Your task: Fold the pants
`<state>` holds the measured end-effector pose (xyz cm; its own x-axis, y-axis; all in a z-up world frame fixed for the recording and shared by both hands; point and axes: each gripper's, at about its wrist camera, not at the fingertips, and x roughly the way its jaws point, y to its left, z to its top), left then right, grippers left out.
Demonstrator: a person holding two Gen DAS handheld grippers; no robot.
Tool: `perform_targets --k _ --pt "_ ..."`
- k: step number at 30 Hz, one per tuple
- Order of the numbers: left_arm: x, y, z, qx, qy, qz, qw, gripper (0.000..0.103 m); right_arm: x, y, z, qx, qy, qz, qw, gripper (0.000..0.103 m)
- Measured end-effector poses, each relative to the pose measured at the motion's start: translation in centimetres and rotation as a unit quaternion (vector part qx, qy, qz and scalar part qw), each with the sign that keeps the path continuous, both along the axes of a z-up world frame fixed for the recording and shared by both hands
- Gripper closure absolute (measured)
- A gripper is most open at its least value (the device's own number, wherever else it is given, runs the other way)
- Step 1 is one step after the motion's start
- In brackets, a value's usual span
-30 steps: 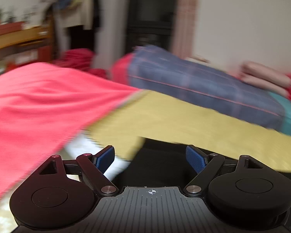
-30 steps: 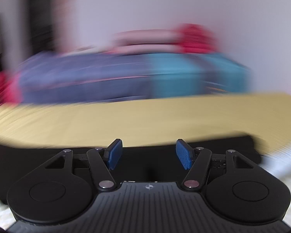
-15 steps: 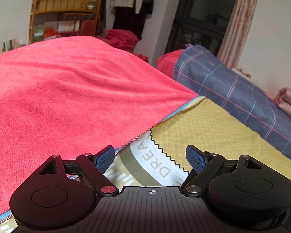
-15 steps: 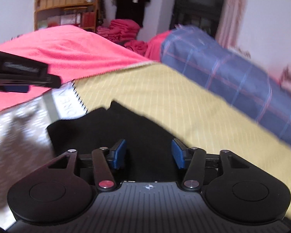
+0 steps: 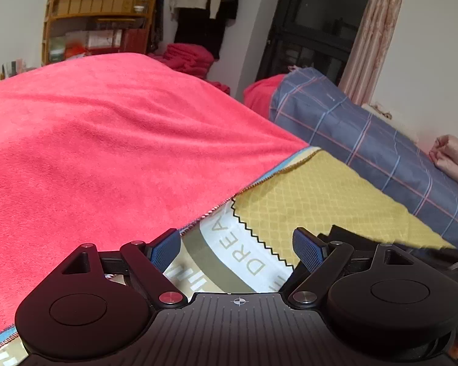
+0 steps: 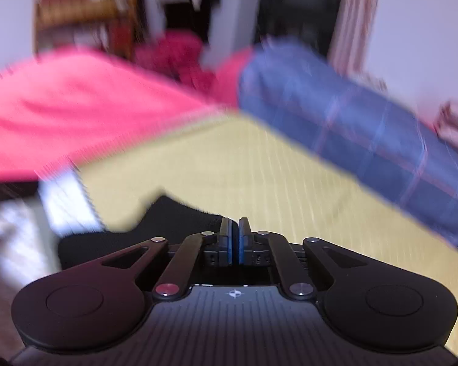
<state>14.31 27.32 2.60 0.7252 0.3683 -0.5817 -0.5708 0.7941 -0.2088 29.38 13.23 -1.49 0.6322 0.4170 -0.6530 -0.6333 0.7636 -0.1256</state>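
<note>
Bed spread with pink blanket [image 5: 107,140] and yellow cloth [image 5: 320,195]. Black pants [image 6: 168,219] on the yellow (blurred), under right gripper [image 6: 235,228], pads together, grip unclear. Left gripper [image 5: 238,244] wide, empty.

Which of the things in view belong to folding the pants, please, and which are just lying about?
Job: black pants; right gripper, shut at the pants' edge; left gripper, open and empty; yellow cloth under the pants.

Lying about: pink blanket; plaid bolster; shelf; hanging clothes; curtain.
</note>
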Motion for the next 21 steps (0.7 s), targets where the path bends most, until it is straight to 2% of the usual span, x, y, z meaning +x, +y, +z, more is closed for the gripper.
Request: perform_targets --k 1,2,4,6,8,10,12,14,15,16,17,18,19,21 --pt "0.2 -0.1 -0.2 0.001 0.004 -0.003 1.0 0.0 0.1 -0.2 -0.5 -0.006 0.002 0.004 1.0 0.093" --pt "0.4 -0.2 -0.3 0.0 0.009 -0.007 0.9999 0.0 -0.4 -0.9 0.2 0.007 -0.011 0.003 1.0 0.087" --pt "0.7 -0.4 -0.5 0.0 0.014 -0.016 0.9998 0.0 -1.1 -2.7 1.9 0.043 -0.01 -0.006 0.999 0.06" --pt "0.8 -0.9 -0.5 0.004 0.015 -0.023 0.9996 0.0 -2.2 -5.4 3.5 0.074 -0.008 -0.016 0.997 0.052" --pt "0.8 -1.6 -0.2 0.013 0.011 -0.03 0.9994 0.0 -3.4 -8.3 4.4 0.106 0.016 -0.027 0.994 0.047" --pt "0.9 -2.9 0.0 0.023 0.008 -0.051 0.9984 0.0 -4.2 -11.5 3.8 0.14 0.065 -0.03 0.988 0.035" --pt "1.4 -4.7 0.0 0.038 0.007 -0.083 0.9958 0.0 -4.8 -15.0 2.2 0.154 0.118 -0.052 0.98 0.033" --pt "2.2 -6.8 -0.5 0.056 0.017 -0.128 0.9901 0.0 -4.7 -18.9 0.8 0.143 0.144 -0.103 0.974 0.041" --pt "2.8 -7.8 -0.9 0.066 0.029 -0.154 0.9854 0.0 -4.7 -21.2 0.6 0.144 0.139 -0.14 0.97 0.044" --pt "3.4 -8.7 -1.6 0.078 0.048 -0.173 0.9806 0.0 -4.7 -23.8 0.8 0.155 0.13 -0.184 0.962 0.042" --pt "4.0 -9.5 -2.3 0.092 0.071 -0.178 0.9771 0.0 -4.9 -26.4 1.2 0.175 0.118 -0.226 0.951 0.042" --pt "4.5 -10.0 -2.9 0.108 0.092 -0.175 0.9744 0.0 -5.3 -28.7 1.8 0.198 0.108 -0.262 0.938 0.036" --pt "4.8 -10.2 -3.3 0.115 0.106 -0.172 0.9727 0.0 -5.9 -30.5 2.3 0.219 0.1 -0.285 0.928 0.034" --pt "4.7 -9.6 -3.4 0.101 0.105 -0.169 0.9749 0.0 -7.2 -32.1 3.1 0.248 0.095 -0.28 0.923 0.033"
